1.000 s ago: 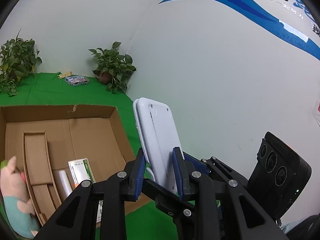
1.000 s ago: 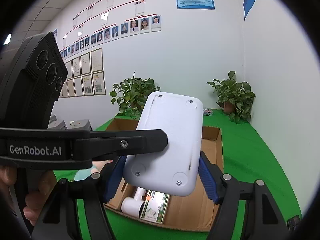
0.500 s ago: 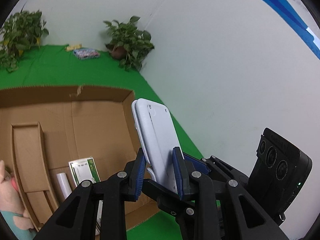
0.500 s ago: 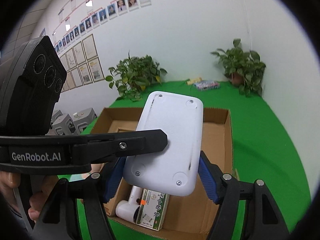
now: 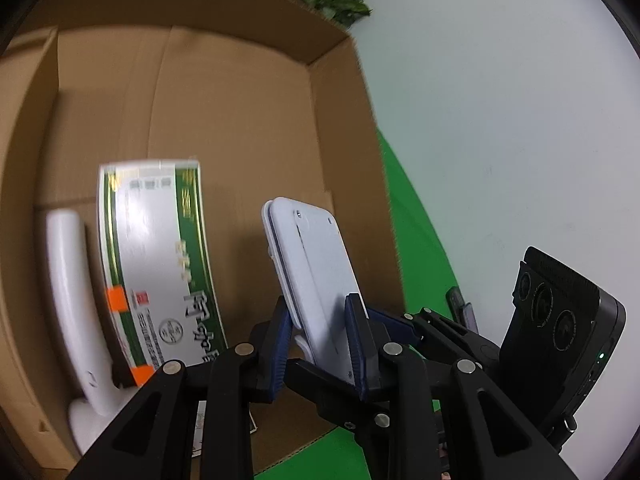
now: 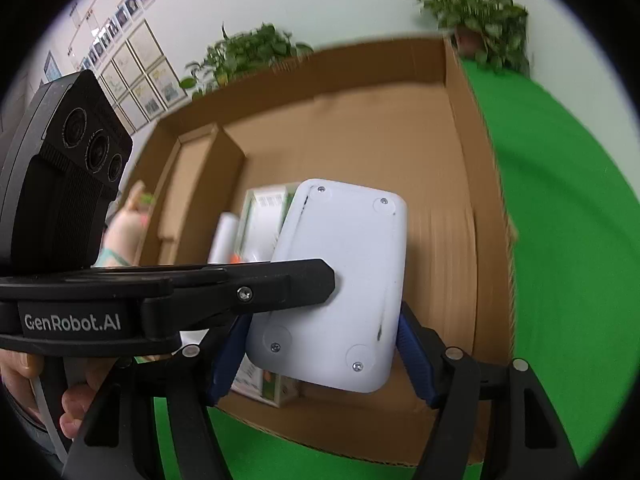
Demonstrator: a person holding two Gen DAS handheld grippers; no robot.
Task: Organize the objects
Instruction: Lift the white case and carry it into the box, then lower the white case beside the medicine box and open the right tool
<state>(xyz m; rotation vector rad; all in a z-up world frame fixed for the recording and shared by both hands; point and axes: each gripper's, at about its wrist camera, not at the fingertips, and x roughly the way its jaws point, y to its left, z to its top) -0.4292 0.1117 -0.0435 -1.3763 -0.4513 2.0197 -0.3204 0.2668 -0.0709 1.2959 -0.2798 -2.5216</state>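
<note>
Both grippers carry the white device (image 6: 336, 280) above the cardboard box (image 5: 240, 92); the left gripper (image 5: 320, 344) pinches its faces, the right gripper (image 6: 320, 356) its edges; next, lowering it beside the green-and-white carton (image 5: 156, 256).

- Both views: bright, even, diffuse indoor light; no hard glare.
- Heavy fisheye: black vignette at corners, straight edges of the cardboard box (image 5: 328, 128) bow outward.
- Left wrist: motion blur on the medicine carton (image 5: 156, 256) print and box rim; white device (image 5: 316, 280) casts a soft shadow on the box floor.
- Right wrist: potted plants (image 6: 476, 12) and green cloth (image 6: 560, 220) smeared; device underside (image 6: 340, 280) and logo sharp.
</note>
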